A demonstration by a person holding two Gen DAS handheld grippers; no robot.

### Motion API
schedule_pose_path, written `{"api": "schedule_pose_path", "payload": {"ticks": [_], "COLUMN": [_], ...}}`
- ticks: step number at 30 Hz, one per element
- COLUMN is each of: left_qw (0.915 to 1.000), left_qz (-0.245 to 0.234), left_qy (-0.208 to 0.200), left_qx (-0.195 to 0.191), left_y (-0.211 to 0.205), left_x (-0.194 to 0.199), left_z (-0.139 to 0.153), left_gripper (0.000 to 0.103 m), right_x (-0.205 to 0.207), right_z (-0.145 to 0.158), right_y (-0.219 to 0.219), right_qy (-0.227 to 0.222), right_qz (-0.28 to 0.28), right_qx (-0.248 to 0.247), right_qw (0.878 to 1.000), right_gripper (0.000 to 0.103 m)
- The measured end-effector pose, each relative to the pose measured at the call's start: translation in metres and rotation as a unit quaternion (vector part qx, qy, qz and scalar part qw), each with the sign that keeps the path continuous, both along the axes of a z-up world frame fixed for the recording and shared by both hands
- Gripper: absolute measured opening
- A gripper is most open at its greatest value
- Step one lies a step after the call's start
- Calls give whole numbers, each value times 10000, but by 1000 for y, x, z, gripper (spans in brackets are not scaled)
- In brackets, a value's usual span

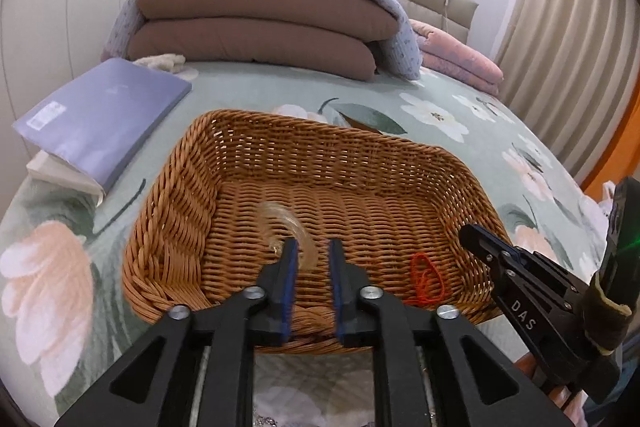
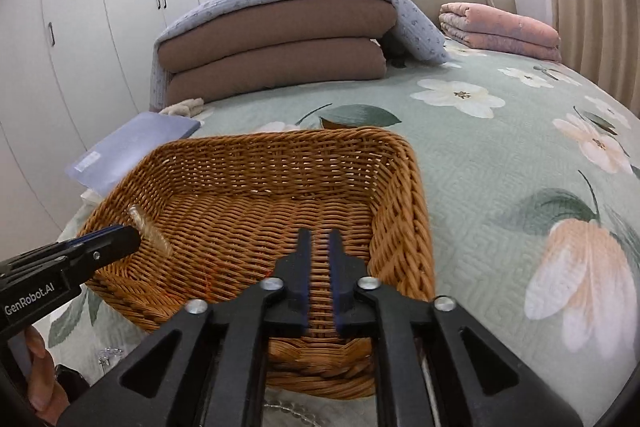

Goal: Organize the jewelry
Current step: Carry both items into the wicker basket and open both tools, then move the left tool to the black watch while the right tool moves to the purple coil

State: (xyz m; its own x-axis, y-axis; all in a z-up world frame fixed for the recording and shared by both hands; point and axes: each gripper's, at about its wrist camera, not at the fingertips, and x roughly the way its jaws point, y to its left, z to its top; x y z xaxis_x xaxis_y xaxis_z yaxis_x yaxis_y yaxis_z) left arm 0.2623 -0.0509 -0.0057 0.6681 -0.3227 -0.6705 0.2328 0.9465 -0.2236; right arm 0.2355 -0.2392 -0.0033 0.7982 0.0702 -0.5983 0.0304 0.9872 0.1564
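- Left wrist view: lying at the bed's [image 1: 248, 95] left edge, a lavender book [image 1: 108, 111], clear of the sorting.
- Sitting mid-bed as the collecting spot, the wicker basket [image 1: 320, 125].
- Hovering over the basket's near rim, the left gripper [image 1: 314, 247], fingers slightly spread, seemingly letting go.
- Leaning against its left pad over the basket floor, the clear bracelet [image 1: 288, 223], not being clamped from both sides; probably dropping in.
- Resting by the basket's near right corner, the red cord loop [image 1: 428, 279], judged already sorted.
- Waiting beside that corner, the right gripper [image 2: 319, 237], fingers narrowly parted and gripping nothing.
- Lying on the bed at the basket's near edge, clear beads [image 2: 280, 405], likely needing collecting next; blurred, so hard telling more.
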Motion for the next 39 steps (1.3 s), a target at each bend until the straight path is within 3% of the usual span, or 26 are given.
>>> {"api": "schedule_pose_path", "payload": {"ticks": [1,2,4,14,22,29,33,39], "left_qw": [10000,9999,9997,9970,9918,9931,9932,9931], "left_qz": [17,33,50,-161,-193,503,694,981], "left_qy": [-69,-128,-253,-696,-1220,-870,-355,166], "left_qx": [-22,-25,-50,-301,-322,-602,-867,-624], "left_y": [1,2,3,15,61,128,144,156], "left_x": [-2,-3,-7,-40,-132,-195,-189,-169], "left_z": [2,4,9,44,73,28,-6,-36], "left_gripper": [32,43,50,50,52,57,57,57], "right_x": [-2,-5,-10,-45,-146,-214,-233,-247], "right_z": [2,5,11,37,28,-3,-9,-17], "right_y": [-2,-3,-4,-11,-1,7,19,34], "right_qy": [-60,-141,-251,-394,-349,-125,-110,-82], "right_qz": [-28,-51,3,-18,179,187,248,409], "right_qx": [33,62,98,578,736,519,268,54], "right_qw": [10000,9999,9996,9975,9965,9984,9993,9991], "right_gripper": [45,47,47,47,47,47,47,47]}}
